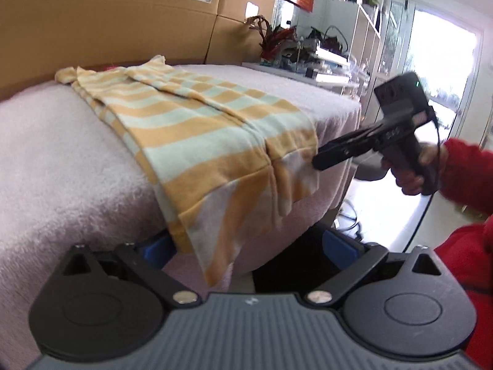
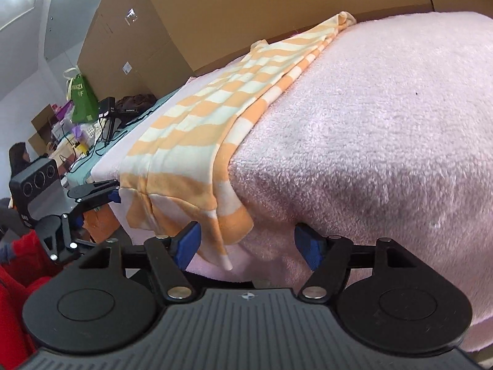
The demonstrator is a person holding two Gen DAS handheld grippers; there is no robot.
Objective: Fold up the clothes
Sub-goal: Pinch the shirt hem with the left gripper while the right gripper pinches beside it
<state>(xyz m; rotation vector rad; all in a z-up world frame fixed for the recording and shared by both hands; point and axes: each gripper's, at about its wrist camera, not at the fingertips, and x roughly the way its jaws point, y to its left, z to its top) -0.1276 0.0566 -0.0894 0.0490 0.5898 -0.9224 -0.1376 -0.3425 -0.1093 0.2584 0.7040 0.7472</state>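
Observation:
An orange and pale striped garment (image 1: 197, 129) lies lengthwise on the pink fleece cover of the table (image 1: 61, 160). Its hem hangs over the near edge. In the left wrist view, my left gripper (image 1: 249, 246) is open wide below that edge, with the hanging left corner between its blue pads and not pressed. The right gripper (image 1: 319, 162), held by a hand in a red sleeve, has its tips at the hem's right corner. In the right wrist view, my right gripper (image 2: 248, 245) is open, and the garment's (image 2: 197, 141) drooping corner sits loose between its pads. The left gripper (image 2: 107, 195) is at the far hem corner.
Large cardboard boxes (image 1: 123, 15) stand right behind the table. A cluttered bench with a plant (image 1: 277, 40) runs off to the back. A green bag (image 2: 81, 98), cables and a seated person (image 2: 18, 160) are beyond the table's left end. A bright glass door (image 1: 440, 71) is at right.

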